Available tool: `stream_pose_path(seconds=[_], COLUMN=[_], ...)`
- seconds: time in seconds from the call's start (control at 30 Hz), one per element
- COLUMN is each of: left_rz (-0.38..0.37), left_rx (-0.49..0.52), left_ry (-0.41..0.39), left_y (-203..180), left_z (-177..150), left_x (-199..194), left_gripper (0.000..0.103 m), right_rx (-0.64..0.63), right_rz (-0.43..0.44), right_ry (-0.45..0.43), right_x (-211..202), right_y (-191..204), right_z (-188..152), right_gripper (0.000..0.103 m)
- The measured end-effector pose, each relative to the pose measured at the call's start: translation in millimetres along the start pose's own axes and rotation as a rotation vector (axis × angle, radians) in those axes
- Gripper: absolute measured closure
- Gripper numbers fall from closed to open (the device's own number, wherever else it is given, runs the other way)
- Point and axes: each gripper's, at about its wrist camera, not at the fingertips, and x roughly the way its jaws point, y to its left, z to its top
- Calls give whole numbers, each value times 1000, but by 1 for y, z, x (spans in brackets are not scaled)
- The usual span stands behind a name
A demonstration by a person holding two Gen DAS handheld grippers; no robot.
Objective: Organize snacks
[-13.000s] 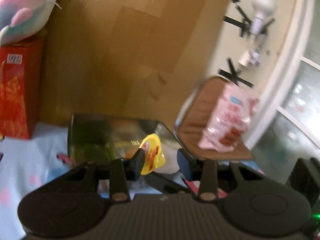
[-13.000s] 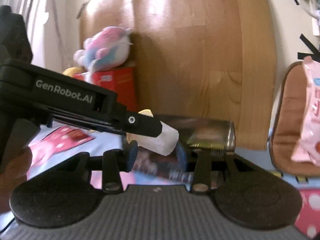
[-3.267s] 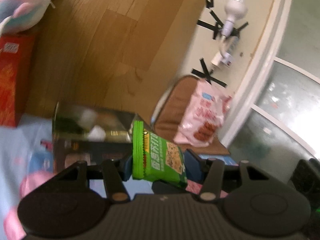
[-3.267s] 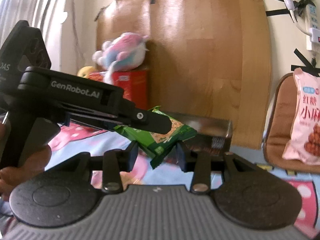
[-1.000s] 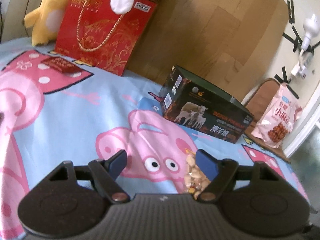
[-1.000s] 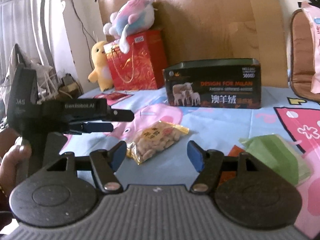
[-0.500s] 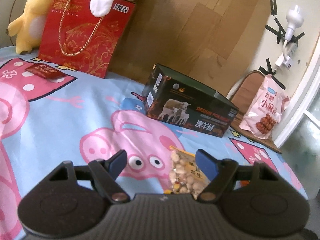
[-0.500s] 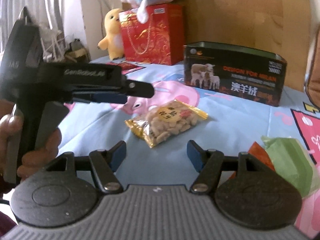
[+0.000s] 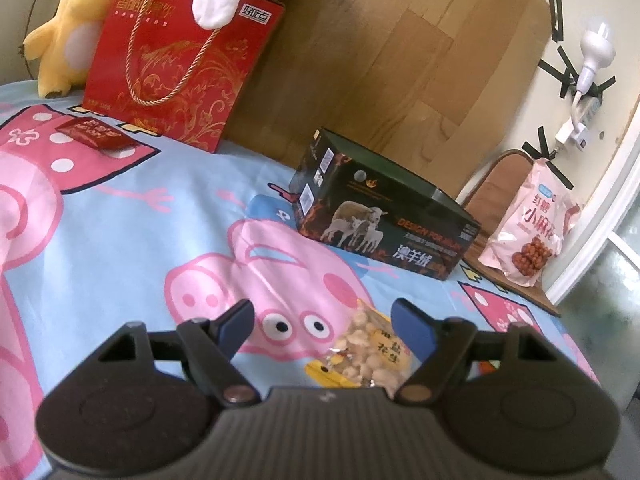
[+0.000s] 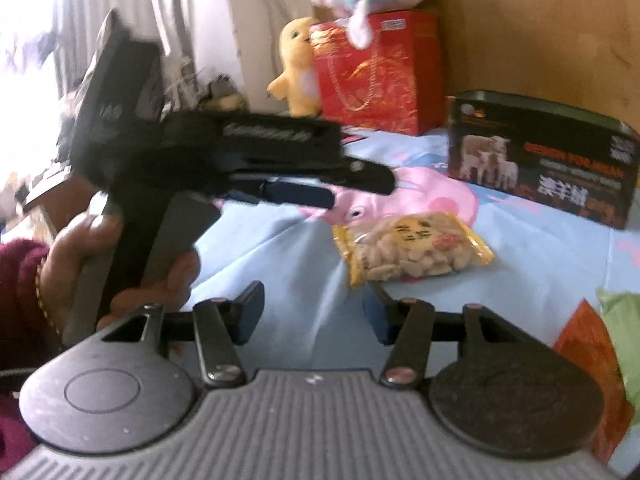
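Note:
A clear and yellow bag of peanuts (image 9: 370, 350) lies on the cartoon-pig sheet, also seen in the right wrist view (image 10: 412, 250). My left gripper (image 9: 326, 320) is open and empty, with the bag just inside its right finger. The left gripper also shows in the right wrist view (image 10: 360, 188), hovering left of the bag. My right gripper (image 10: 314, 310) is open and empty, a little short of the bag. The dark open box with sheep print (image 9: 384, 222) stands behind the bag, also in the right wrist view (image 10: 540, 160).
A red gift bag (image 9: 176, 64) and a yellow plush (image 9: 66, 32) stand at the back left. A small red packet (image 9: 94, 134) lies before them. A pink snack bag (image 9: 528, 228) rests on a chair at right. Green and orange packets (image 10: 612, 340) lie at the right edge.
Both grippers have drawn closer to the peanut bag. The left gripper now has the bag beside its right finger. Both stay open and empty.

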Motion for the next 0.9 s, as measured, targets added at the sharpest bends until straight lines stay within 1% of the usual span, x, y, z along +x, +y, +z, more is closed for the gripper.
stream_pose_path(seconds=[0.17,0.9], left_rz=[3,35], left_rx=[-1,36], left_ry=[2,3], left_y=[0,-5], left_z=[0,0], left_x=[0,1], left_gripper=[25,25], right_rx=[1,30], right_rz=[1,-7], right_ry=[-50,-72], right_x=[-9,-12], right_y=[2,-3], right_z=[-2,-3], right_gripper=[45,37])
